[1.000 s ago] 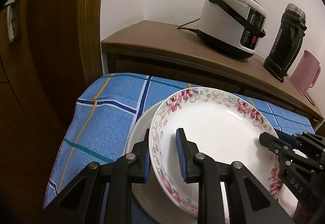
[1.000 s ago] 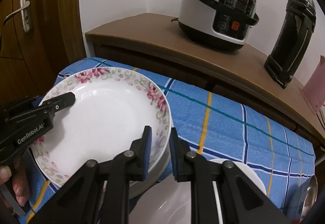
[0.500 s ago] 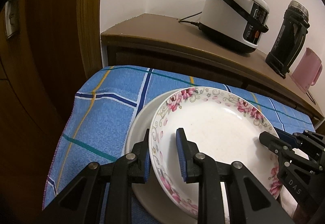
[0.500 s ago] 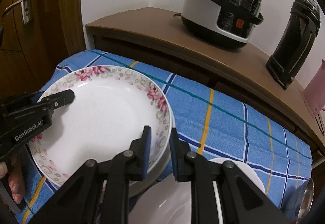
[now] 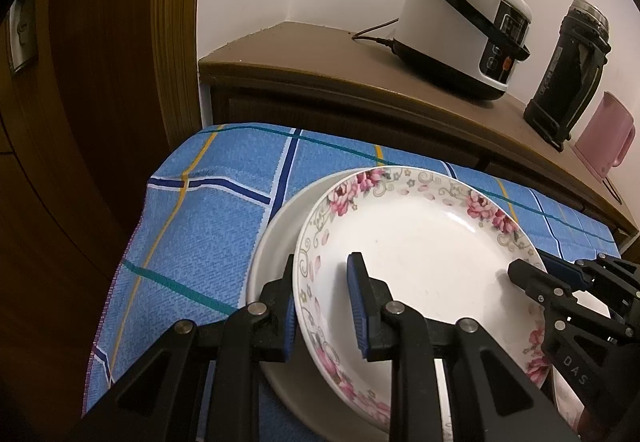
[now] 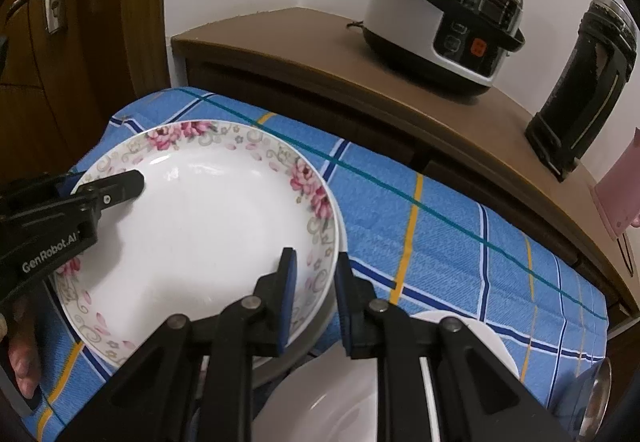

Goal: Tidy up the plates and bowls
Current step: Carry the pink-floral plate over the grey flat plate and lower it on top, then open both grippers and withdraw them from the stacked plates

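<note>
Floral plate (image 5: 424,242) atop plain plate (image 5: 272,242)

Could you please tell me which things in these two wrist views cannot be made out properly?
- Plain plate under the floral plate: mostly covered by it, both views.
- White dishes, right wrist view: hidden behind the right gripper and cut by the bottom edge.
- Pink jug: cut by the right edge, right wrist view.

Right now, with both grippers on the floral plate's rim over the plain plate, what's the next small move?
Probably lower it a little and centre it. The left gripper and right gripper each clamp the rim of the floral plate, which sits off-centre above the plain plate, whose edge shows only on one side. Release once it nests.
</note>
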Demonstrator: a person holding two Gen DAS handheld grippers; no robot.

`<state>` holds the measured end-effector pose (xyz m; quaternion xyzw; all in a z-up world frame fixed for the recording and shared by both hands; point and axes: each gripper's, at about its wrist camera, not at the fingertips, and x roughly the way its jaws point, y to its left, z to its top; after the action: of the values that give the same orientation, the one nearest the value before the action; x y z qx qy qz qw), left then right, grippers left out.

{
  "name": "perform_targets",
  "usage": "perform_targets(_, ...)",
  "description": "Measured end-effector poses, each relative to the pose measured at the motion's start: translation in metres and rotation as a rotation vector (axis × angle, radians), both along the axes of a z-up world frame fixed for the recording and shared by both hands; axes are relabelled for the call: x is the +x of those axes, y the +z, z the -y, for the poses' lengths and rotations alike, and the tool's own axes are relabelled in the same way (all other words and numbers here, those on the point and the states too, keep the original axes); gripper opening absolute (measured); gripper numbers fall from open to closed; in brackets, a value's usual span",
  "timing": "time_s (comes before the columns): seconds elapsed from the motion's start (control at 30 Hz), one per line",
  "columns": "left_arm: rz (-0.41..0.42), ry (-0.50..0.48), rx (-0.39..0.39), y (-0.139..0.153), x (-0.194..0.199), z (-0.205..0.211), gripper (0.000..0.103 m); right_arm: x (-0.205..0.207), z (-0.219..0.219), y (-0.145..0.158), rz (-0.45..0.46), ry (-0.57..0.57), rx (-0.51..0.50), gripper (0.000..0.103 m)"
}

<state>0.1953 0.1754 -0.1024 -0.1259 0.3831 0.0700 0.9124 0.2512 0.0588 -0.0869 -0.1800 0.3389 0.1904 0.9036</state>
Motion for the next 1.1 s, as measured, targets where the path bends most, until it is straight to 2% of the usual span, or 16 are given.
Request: perform_targets(1.1,-0.017,-0.013,-0.001,-0.0009,-0.0011,0.0015,0.028,-0.0043,-0.0071,-0.0031,0.039,0.022,-0.089,0.02)
